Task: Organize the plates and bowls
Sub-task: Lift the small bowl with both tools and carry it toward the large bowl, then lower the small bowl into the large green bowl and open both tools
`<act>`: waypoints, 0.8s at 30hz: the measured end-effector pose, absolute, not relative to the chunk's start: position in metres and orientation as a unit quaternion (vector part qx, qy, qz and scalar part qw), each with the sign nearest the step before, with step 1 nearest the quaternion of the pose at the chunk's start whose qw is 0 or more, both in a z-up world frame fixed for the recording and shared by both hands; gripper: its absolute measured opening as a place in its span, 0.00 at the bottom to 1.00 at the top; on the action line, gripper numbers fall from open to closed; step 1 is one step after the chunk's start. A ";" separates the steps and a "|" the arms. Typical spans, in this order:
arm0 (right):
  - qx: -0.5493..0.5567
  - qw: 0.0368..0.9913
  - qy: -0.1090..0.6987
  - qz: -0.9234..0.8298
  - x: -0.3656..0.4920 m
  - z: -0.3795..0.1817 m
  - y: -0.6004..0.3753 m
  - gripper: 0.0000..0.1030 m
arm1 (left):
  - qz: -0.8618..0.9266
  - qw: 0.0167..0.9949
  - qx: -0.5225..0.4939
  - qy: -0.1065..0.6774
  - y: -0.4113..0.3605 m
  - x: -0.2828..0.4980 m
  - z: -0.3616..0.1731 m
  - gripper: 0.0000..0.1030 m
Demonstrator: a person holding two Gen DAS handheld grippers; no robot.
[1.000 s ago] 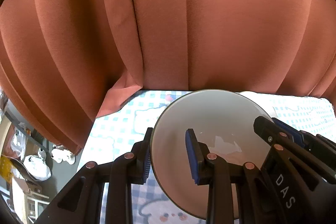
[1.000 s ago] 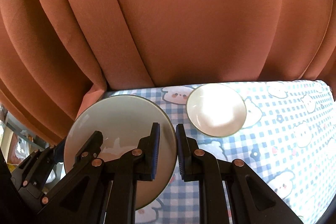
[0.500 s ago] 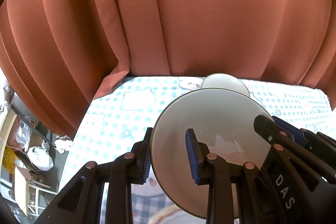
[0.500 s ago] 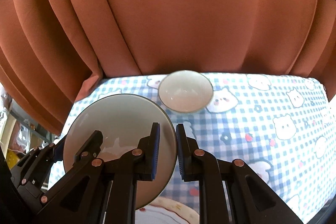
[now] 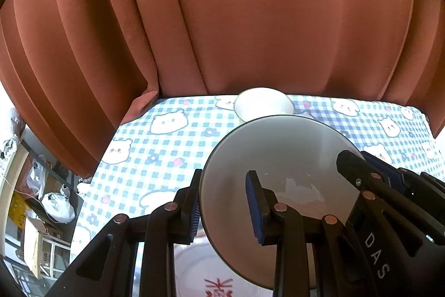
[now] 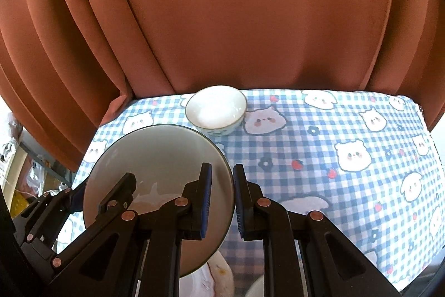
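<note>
A large white bowl (image 5: 281, 155) is held in the air between both grippers. My left gripper (image 5: 225, 206) is shut on its left rim. My right gripper (image 6: 221, 198) is shut on its right rim; the bowl also shows in the right wrist view (image 6: 155, 157). A small white bowl (image 6: 215, 109) with a patterned outside stands on the table near the far edge; it also shows in the left wrist view (image 5: 262, 103). A white plate with red marks (image 5: 203, 274) lies below the held bowl, mostly hidden.
The table carries a blue checked cloth with bear faces (image 6: 333, 146). A rust-coloured curtain (image 6: 250, 18) hangs right behind the table. Left of the table is a drop to a cluttered floor with bags and boxes (image 5: 41, 205).
Both grippers with the large bowl have drawn back and tilted down, so more table shows. The small bowl now appears farther away, and the marked plate has come into view below.
</note>
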State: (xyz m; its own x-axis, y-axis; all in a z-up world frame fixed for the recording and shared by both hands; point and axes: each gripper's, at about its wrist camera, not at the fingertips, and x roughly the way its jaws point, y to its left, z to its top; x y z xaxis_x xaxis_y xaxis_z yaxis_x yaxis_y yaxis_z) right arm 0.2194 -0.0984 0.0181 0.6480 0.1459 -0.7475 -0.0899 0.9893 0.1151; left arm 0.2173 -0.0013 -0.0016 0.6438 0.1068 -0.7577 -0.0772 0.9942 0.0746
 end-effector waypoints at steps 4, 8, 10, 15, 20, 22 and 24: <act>0.036 0.908 0.413 0.063 0.204 0.019 -0.118 0.18 | 0.047 0.907 0.023 0.418 -0.018 0.203 -0.001 0.28; 0.035 0.910 0.409 0.059 0.188 0.016 -0.138 0.18 | 0.040 0.909 0.025 0.415 -0.034 0.191 -0.004 0.28; 0.034 0.911 0.408 0.054 0.181 0.014 -0.150 0.18 | 0.036 0.909 0.025 0.414 -0.044 0.185 -0.005 0.28; 0.031 0.913 0.404 0.044 0.164 0.014 -0.177 0.18 | 0.024 0.910 0.026 0.412 -0.067 0.173 -0.006 0.28; 0.027 0.912 0.408 0.031 0.151 0.008 -0.201 0.18 | 0.007 0.907 0.027 0.419 -0.095 0.162 -0.013 0.28; 0.027 0.910 0.412 0.026 0.148 0.004 -0.210 0.18 | 0.002 0.905 0.026 0.425 -0.105 0.158 -0.016 0.28; 0.027 0.907 0.419 0.023 0.145 -0.001 -0.218 0.18 | -0.002 0.902 0.026 0.431 -0.111 0.155 -0.019 0.28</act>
State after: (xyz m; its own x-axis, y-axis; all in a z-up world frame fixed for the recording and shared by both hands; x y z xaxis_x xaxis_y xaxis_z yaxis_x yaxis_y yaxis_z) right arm 0.1447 -0.2181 -0.0012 0.6480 0.0635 -0.7590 -0.0187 0.9975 0.0675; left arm 0.1552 -0.1109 -0.0189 0.6293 0.0197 -0.7769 0.0253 0.9986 0.0458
